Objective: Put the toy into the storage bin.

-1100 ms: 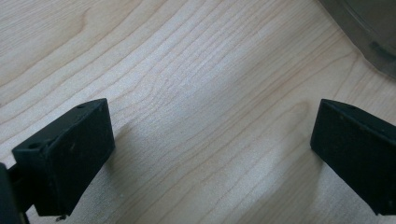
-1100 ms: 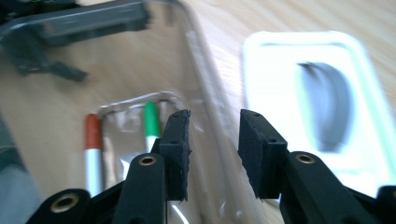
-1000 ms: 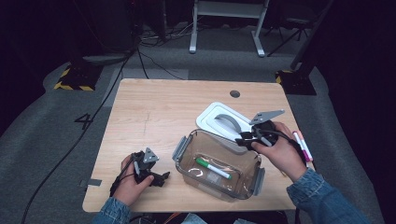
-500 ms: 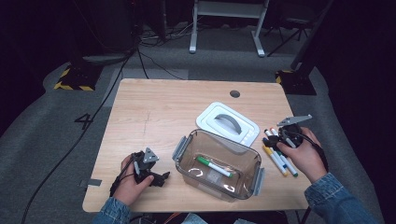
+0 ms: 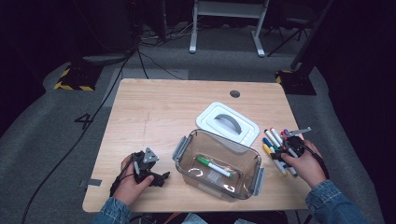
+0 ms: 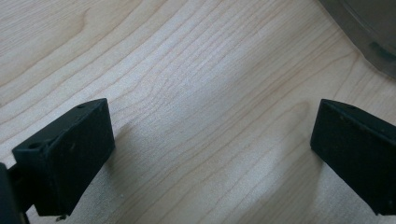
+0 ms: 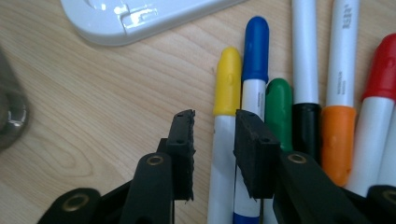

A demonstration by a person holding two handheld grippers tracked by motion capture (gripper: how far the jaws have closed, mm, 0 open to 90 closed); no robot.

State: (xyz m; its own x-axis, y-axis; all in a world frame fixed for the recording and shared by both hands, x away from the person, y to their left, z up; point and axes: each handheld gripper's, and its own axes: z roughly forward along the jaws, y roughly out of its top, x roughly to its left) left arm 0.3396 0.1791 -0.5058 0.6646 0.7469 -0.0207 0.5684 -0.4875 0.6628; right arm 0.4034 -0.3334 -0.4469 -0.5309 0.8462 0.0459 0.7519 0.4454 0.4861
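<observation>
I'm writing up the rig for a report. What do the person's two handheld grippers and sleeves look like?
Both are black two-jaw tools. The left gripper carries a grey three-cornered plate on top and trails a black cable beside the hand. The right gripper has blocky black jaws with ridged pads on black arms with brass-coloured rivets; it also bears a grey plate. Both sleeves are blue denim with buttoned cuffs.
</observation>
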